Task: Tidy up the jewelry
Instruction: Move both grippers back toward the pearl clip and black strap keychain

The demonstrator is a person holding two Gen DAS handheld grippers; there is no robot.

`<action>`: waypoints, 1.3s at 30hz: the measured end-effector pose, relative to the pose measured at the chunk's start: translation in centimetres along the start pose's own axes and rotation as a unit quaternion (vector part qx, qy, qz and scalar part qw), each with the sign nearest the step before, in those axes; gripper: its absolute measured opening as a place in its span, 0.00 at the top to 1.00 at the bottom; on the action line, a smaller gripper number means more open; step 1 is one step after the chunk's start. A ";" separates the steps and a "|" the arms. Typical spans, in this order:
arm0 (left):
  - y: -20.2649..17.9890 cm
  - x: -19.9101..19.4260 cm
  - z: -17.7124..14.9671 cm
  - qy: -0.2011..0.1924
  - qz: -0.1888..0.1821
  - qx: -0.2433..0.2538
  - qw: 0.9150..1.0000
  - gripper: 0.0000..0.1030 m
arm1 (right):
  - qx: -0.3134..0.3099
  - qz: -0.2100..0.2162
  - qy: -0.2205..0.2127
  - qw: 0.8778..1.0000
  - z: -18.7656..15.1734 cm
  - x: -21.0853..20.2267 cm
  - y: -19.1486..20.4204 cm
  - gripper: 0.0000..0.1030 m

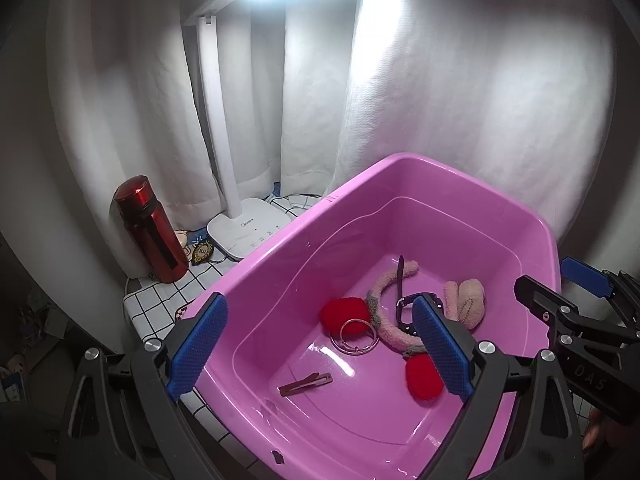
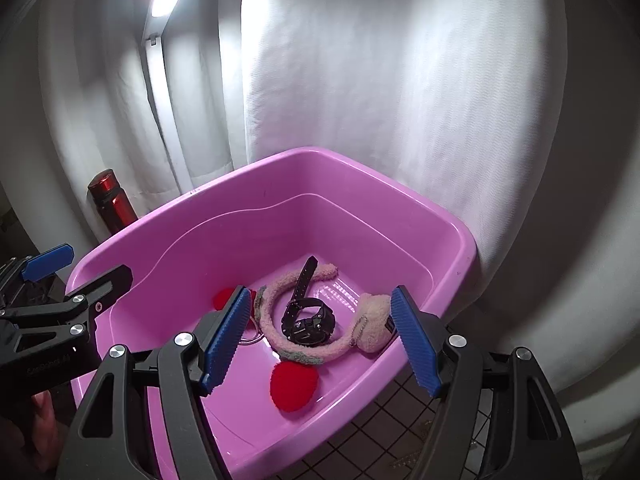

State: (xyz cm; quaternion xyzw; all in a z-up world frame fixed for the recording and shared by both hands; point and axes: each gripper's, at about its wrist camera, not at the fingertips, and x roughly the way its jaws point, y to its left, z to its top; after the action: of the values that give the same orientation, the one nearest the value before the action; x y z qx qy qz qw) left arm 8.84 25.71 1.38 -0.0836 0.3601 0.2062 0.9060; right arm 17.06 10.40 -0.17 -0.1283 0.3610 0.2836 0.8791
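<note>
1. Left wrist view: my left gripper (image 1: 320, 350) hangs over the near-left rim of the pink tub (image 1: 280, 240), its blue pads spread wide with nothing between them. Ahead of it and below, on the tub floor, I see a fuzzy pink headband (image 1: 390, 334) with red pom-poms (image 1: 345, 316), a black watch (image 1: 402, 304) lying across it, a pair of metal rings (image 1: 357, 338), a brown hair clip (image 1: 306, 383) nearest to me, and a plush pouch (image 1: 466, 300) beyond the right pad. Off to the gripper's left, outside the tub, stand a red bottle (image 1: 150, 230) and a white lamp base (image 1: 248, 226) on a checked cloth (image 1: 160, 300).

2. Right wrist view: my right gripper (image 2: 320, 338) also stands apart and empty, poised above the tub's near edge. The watch and headband lie straight ahead between its pads; the plush pouch sits just inside the right pad, by the tub wall.

3. Progress, as I judge it: every piece I can see already lies in the tub and both grippers are free, so the gathering looks largely done. I see no stray jewelry on the cloth, though much of it is hidden.
</note>
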 end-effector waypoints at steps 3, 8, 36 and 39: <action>-0.7 -0.6 -0.2 -0.001 -0.004 0.000 1.000 0.11 | 0.002 -0.001 -0.002 1.000 -0.5 -1.0 -0.6 0.33; -2.4 -1.8 -0.6 -0.006 -0.010 0.005 1.000 0.11 | 0.016 -0.006 -0.009 1.000 -1.7 -3.1 -2.2 0.33; -16.7 -8.3 -8.6 0.001 -0.137 0.087 0.987 0.11 | 0.152 -0.128 0.024 0.980 -18.2 -14.3 -16.2 0.23; -18.3 -7.3 -9.9 0.016 -0.145 0.106 0.984 0.10 | 0.168 -0.133 0.040 0.976 -20.2 -13.9 -16.9 0.23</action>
State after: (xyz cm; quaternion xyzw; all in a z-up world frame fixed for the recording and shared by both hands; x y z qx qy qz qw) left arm 5.84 3.93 -0.76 -0.0417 0.3780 0.0321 0.9243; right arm 7.60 -17.56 -4.26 -0.0372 0.4179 0.0940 0.9028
